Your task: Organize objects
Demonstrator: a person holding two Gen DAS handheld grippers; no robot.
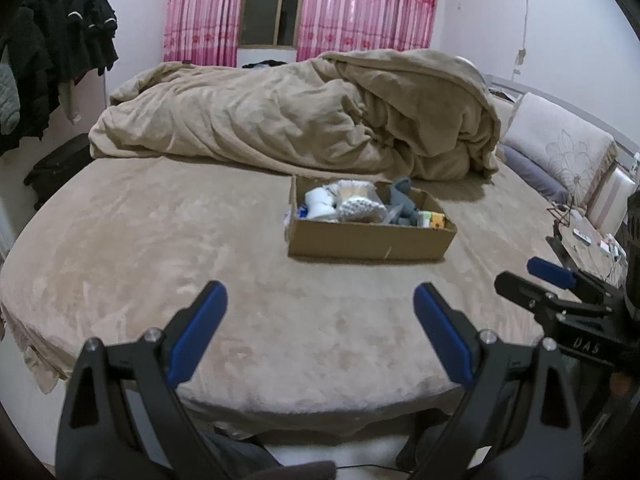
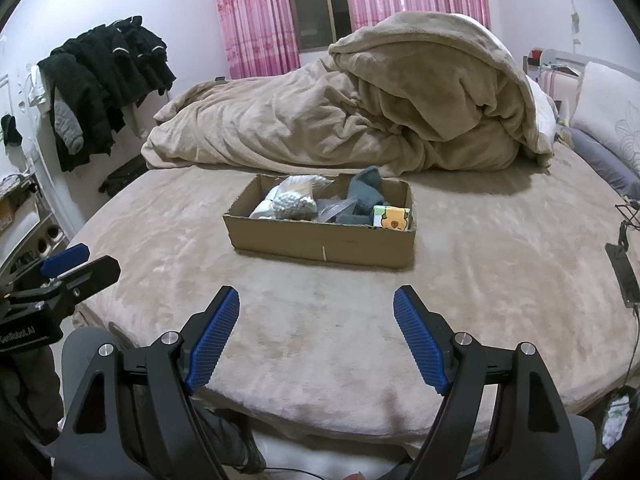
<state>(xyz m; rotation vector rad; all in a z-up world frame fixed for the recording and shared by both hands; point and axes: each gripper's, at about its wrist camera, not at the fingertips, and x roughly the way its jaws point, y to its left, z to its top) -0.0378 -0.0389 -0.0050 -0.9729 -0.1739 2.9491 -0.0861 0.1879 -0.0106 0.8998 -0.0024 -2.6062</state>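
Cardboard box (image 1: 370, 240) sits on the tan bed (image 1: 160, 248), out past both grippers and well apart from them, its long side facing the near edge. It is shallow and open-topped, and it holds a jumble: a bag of white cotton balls (image 2: 294, 203) towards the left, a bundle of cotton swabs (image 2: 300, 184) behind that, a grey cloth (image 2: 366, 192) sticking up above the far wall, and a small green and yellow packet (image 2: 392, 217) tucked in the near right corner. The left gripper (image 1: 320, 304) hovers over the near edge of the mattress with its blue pads spread wide and nothing between them; from its camera the box lies a little right of centre. The right gripper (image 2: 316, 308) hangs just beside it, likewise splayed and holding nothing, and from there the box lies ahead, nearly centred. Between the fingertips and the box there is a bare stretch of plush sheet, and more bare sheet runs off to the left of the box as far as the rounded bed edge. Behind the box a heaped tan blanket (image 1: 304, 120) fills the far half of the bed, its fold rising highest on the right, just beyond the box's far wall. Pillows (image 1: 556, 148) line the right side. Dark clothes (image 2: 104, 88) hang at the far left wall, and pink curtains (image 1: 360, 8) frame a window behind.
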